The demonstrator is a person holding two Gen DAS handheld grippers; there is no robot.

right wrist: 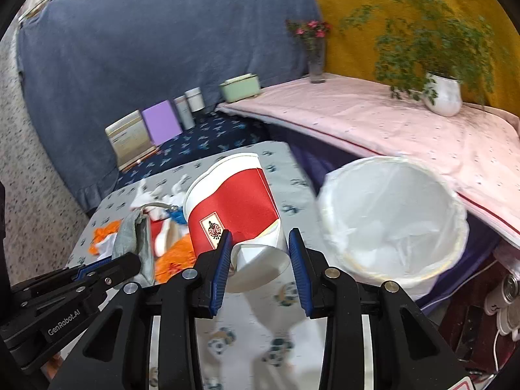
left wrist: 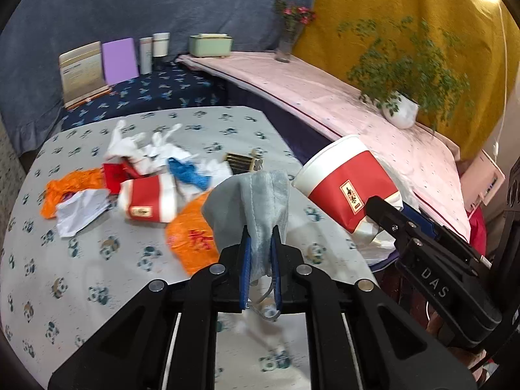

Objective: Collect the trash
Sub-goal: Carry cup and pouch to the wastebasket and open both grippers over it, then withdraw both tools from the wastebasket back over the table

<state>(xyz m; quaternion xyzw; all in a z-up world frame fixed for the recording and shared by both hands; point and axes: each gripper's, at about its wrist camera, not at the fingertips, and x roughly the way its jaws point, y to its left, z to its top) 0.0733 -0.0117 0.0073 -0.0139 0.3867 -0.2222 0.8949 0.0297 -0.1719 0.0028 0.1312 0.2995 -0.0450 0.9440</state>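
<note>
So the surface is a table [left wrist: 97,279] under a pale grey cloth printed with little pandas, with a navy patterned shelf behind it and a pink-covered ledge [left wrist: 325,97] running off to the right; blue fabric hangs at the back and mustard-yellow fabric on the right. Counting stuff: two red-and-white paper cups, two orange plastic bits, one blue scrap, one grey face mask, plus a heap of white crumpled paper I can't really count. Up on the ledge there's one potted plant [left wrist: 401,112], one flower vase [left wrist: 286,45] and one mint-green box [left wrist: 210,45]. The left gripper [left wrist: 260,253] has its fingers clamped on the grey face mask [left wrist: 253,204], which stands up from the jaws above the near-middle of the table, long axis roughly vertical. The right gripper [right wrist: 260,260] pinches a crushed paper cup [right wrist: 234,208] by its base, held in the air near the table's right edge, mouth tilted up and to the far left. The other cup [left wrist: 146,200] lies on its side in the pile. A white-lined bin [right wrist: 390,221] sits just right of the table.
</note>
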